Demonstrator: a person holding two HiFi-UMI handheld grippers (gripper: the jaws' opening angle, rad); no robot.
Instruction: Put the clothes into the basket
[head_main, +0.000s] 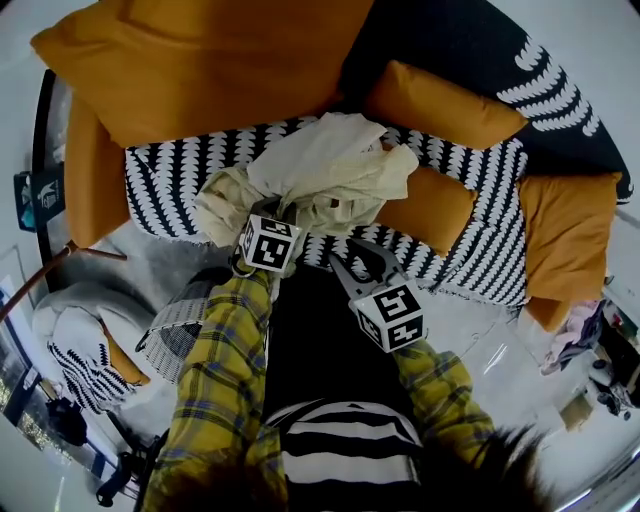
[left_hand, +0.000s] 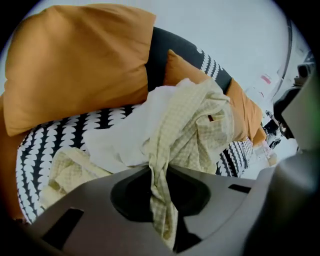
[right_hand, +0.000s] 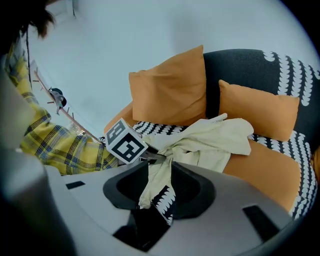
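Pale cream-yellow checked cloth garment (head_main: 325, 170) lies crumpled at frame centre in the head view, on the black-and-white scale-patterned sofa seat (head_main: 165, 175). Big orange fabric cushion (head_main: 200, 60) is behind it at upper left, and a smaller orange cushion (head_main: 440, 105) sits at upper right. Left gripper (head_main: 278, 212) has its tip buried in the heap's lower edge, jaws together. The left gripper view shows a twisted fold of the checked cloth pinched between them and trailing down toward the camera. Right gripper (head_main: 362, 262) sits just to the right, lower centre, jaws apart — in the right gripper view a hanging corner of the garment shows in the gap, pads not pressing it. Yellow plaid sleeves (head_main: 225, 350) fill the bottom of the frame.
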